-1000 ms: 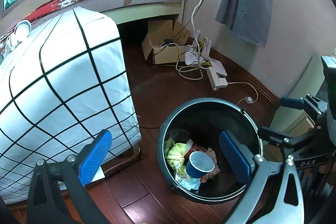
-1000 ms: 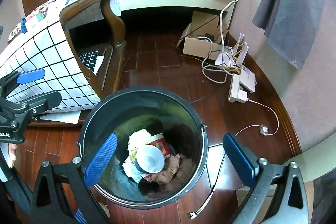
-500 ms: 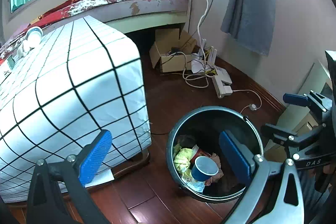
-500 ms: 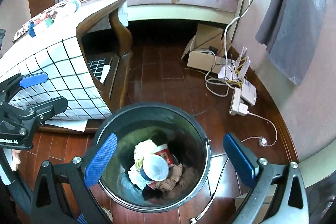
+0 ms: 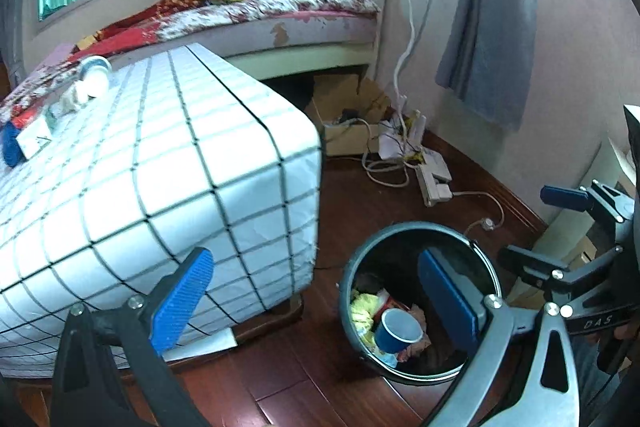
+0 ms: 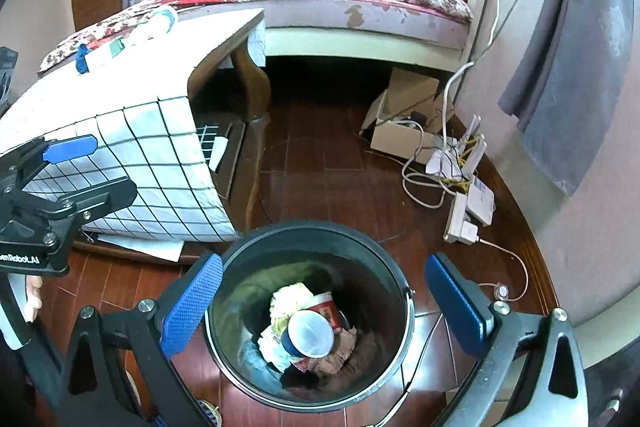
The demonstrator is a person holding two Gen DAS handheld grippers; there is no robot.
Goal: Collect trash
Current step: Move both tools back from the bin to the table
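Observation:
A black round trash bin (image 6: 240, 291) stands on the wood floor, also in the left wrist view (image 5: 484, 259). It holds a blue paper cup (image 5: 398, 331) (image 6: 310, 333), a red-and-white cup (image 6: 326, 307), yellow-white wrappers (image 5: 364, 309) and crumpled paper. My right gripper (image 6: 320, 303) is open and empty, high above the bin. My left gripper (image 5: 320, 299) is open and empty, high above the floor left of the bin. More items lie on the table's far end (image 5: 60, 107): a blue thing, a white packet, a clear cup.
A low table with a white grid cloth (image 5: 160, 167) (image 6: 132, 131) stands left of the bin. A bed (image 6: 340, 7) lies behind. A cardboard box (image 6: 400, 123), a power strip (image 6: 464, 215) and cables lie by the right wall. A grey curtain (image 5: 492, 19) hangs there.
Both grippers have risen and pulled back from the bin, so it looks smaller and more of the table top and bed shows. Both stay open and empty.

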